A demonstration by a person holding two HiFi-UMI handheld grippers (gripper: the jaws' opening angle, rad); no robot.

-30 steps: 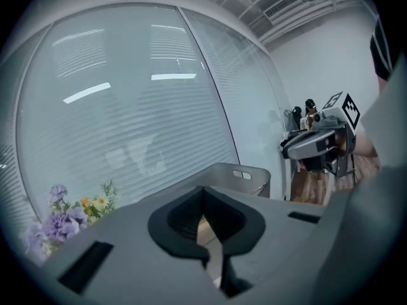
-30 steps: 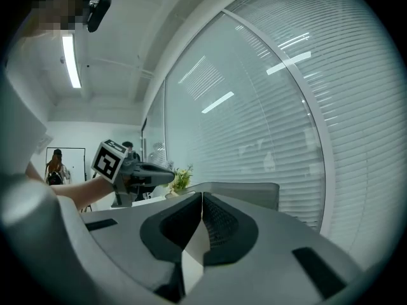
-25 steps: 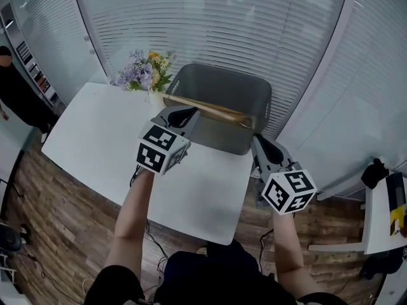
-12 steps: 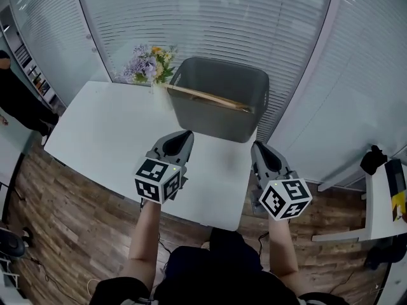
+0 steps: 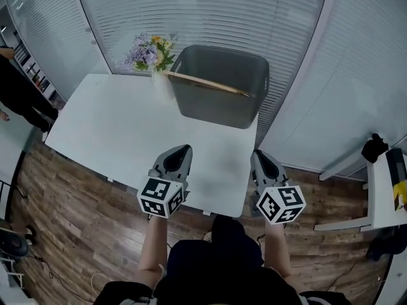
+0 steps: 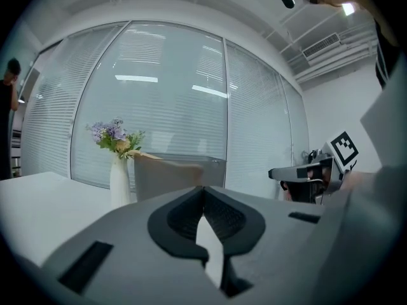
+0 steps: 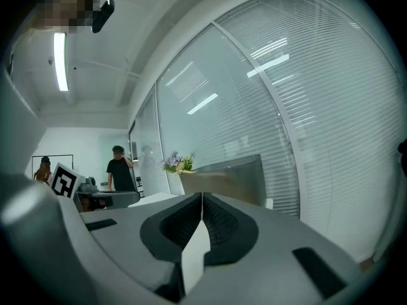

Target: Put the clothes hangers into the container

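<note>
Wooden hanger (image 5: 206, 84) lies across the mouth of the grey container (image 5: 219, 110). Long axis runs from the container's left rim, next to the flowers (image 5: 149, 48), to its right rim, slightly slanted. Left gripper (image 5: 180, 151) and right gripper (image 5: 259, 155): jaws fully together, nothing between them. Both well apart from the container, at the table's (image 5: 108, 126) near edge, pointing toward it.
</note>
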